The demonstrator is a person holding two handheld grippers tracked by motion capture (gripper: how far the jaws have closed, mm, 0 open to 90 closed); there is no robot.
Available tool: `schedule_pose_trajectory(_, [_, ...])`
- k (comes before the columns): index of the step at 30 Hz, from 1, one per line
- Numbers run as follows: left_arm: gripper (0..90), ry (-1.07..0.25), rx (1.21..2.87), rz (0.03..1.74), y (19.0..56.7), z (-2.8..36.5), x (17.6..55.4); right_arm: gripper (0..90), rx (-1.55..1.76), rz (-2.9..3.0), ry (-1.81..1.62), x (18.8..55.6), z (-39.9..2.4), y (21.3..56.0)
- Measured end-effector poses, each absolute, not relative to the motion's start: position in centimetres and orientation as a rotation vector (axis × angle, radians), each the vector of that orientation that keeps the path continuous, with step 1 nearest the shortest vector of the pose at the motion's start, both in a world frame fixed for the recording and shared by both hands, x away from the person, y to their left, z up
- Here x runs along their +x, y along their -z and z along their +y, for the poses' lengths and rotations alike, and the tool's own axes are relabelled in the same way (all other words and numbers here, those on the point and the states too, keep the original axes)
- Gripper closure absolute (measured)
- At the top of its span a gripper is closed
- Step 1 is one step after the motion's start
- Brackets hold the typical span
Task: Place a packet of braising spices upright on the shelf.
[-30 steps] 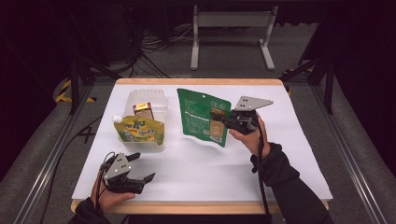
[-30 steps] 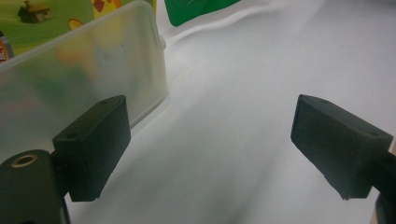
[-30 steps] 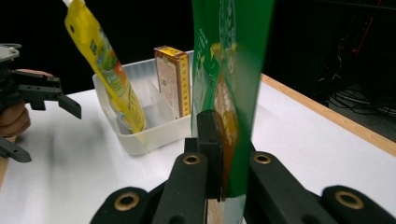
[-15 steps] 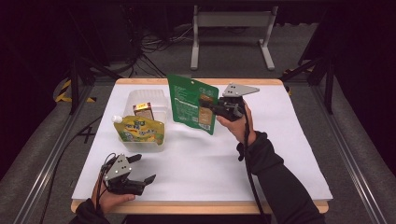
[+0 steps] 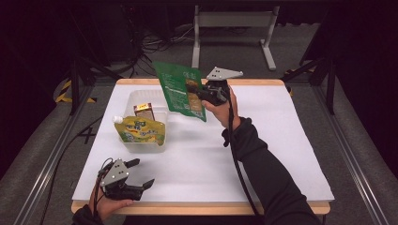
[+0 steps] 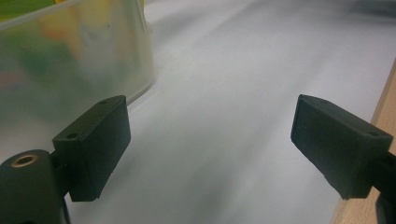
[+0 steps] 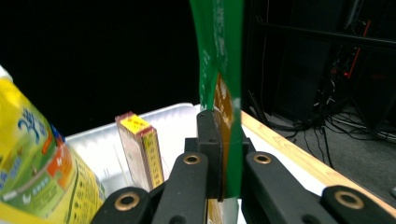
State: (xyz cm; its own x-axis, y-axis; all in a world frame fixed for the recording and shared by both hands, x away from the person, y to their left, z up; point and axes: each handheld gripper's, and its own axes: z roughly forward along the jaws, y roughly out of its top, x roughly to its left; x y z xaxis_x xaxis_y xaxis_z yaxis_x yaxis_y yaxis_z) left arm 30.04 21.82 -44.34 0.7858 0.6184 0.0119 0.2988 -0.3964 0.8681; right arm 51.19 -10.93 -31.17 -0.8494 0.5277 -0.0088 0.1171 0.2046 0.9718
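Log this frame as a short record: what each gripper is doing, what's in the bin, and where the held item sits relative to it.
right gripper: shut on the green pouch, lifted off the table
green pouch position: in the air above the far right side of the clear bin, tilted
left gripper: open, nothing between its fingers, low at the table's near left edge
bin contents: yellow spouted pouch leaning on the near wall; small box standing upright
surface: white table
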Motion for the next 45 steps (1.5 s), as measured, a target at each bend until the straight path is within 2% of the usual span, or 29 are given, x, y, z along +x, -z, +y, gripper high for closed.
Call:
schedule_pose_trajectory(9, [12.9,-0.41,2.007,0.675,44.3,21.7,29.9,89.8,0.624,2.127,-1.759,52.1,-9.3,30.5])
schedule_pose_trajectory(21, [12.8,-0.39,1.995,0.664,44.3,21.8,29.8,89.8,0.598,2.142,-1.791,53.6,-4.5,30.7])
schedule_pose_trajectory(45, [12.8,-0.384,1.979,0.657,44.2,22.2,29.6,89.8,0.652,2.146,-1.869,56.0,0.9,33.4])
